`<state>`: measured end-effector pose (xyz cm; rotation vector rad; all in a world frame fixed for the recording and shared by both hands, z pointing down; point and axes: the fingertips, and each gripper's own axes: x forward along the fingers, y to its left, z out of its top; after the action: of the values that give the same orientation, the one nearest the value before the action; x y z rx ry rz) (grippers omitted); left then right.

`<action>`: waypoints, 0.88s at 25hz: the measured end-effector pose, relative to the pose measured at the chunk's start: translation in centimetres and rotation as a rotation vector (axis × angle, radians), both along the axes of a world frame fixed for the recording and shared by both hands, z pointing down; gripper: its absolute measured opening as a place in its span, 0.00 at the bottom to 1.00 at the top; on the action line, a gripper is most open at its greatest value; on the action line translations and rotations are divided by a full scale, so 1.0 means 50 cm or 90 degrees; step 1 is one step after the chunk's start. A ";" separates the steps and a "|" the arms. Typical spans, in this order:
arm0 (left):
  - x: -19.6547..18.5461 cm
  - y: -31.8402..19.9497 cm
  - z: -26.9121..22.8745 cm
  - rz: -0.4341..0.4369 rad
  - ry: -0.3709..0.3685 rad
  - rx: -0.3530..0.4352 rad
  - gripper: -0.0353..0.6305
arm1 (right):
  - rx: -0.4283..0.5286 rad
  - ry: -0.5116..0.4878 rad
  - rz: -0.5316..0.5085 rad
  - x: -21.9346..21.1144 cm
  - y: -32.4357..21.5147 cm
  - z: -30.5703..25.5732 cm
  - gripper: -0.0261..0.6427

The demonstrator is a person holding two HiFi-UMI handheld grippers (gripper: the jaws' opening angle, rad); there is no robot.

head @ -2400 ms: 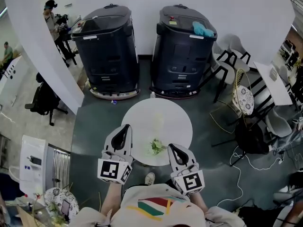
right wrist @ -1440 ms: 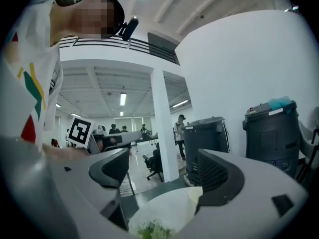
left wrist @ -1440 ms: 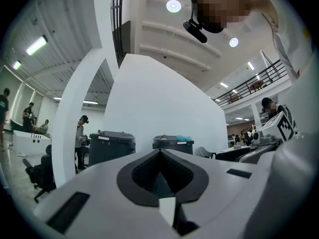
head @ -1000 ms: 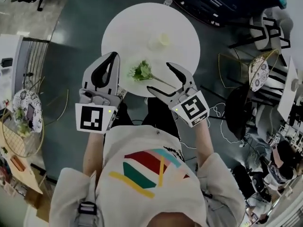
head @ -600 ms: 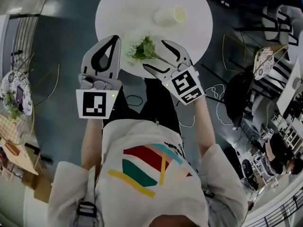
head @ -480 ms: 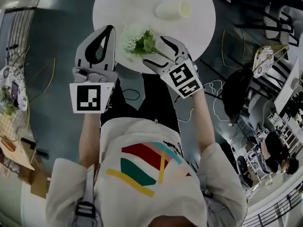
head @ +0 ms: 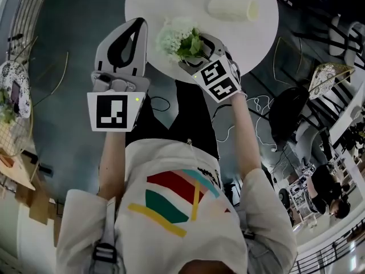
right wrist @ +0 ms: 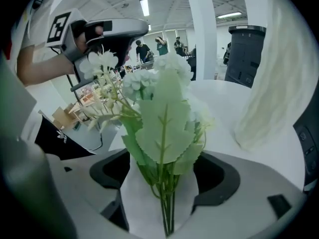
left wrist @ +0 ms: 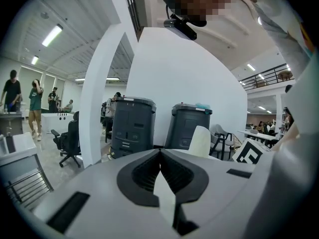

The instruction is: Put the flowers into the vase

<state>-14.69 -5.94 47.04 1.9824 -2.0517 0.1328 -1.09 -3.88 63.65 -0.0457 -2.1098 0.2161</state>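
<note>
A bunch of white flowers with green leaves (head: 179,39) (right wrist: 162,118) is held above the near edge of the round white table (head: 171,4). My right gripper (head: 193,55) (right wrist: 167,205) is shut on its stems, and the blooms point away from me. The cream vase (head: 231,8) (left wrist: 200,141) (right wrist: 279,83) stands on the table beyond and to the right of the flowers. It looks upright in the left gripper view. My left gripper (head: 137,27) (left wrist: 160,153) hovers just left of the bunch, shut and holding nothing.
Two dark grey wheeled bins (left wrist: 132,128) (left wrist: 187,126) stand behind the table against a white wall. Chairs and a patterned seat (head: 322,73) crowd the floor at the right. A white pillar (left wrist: 99,108) rises at the left, with people standing far off.
My right gripper, earlier open around the stems on the table, has shut on them and lifted the bunch. My left gripper has stayed shut beside it.
</note>
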 end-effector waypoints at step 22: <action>-0.053 0.035 -0.024 -0.017 -0.011 -0.004 0.06 | 0.053 0.010 0.100 -0.037 -0.037 -0.026 0.28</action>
<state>-17.33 -4.21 45.86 1.9551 -2.0853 0.1508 -2.93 -5.75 62.37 0.1709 -2.1052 0.2202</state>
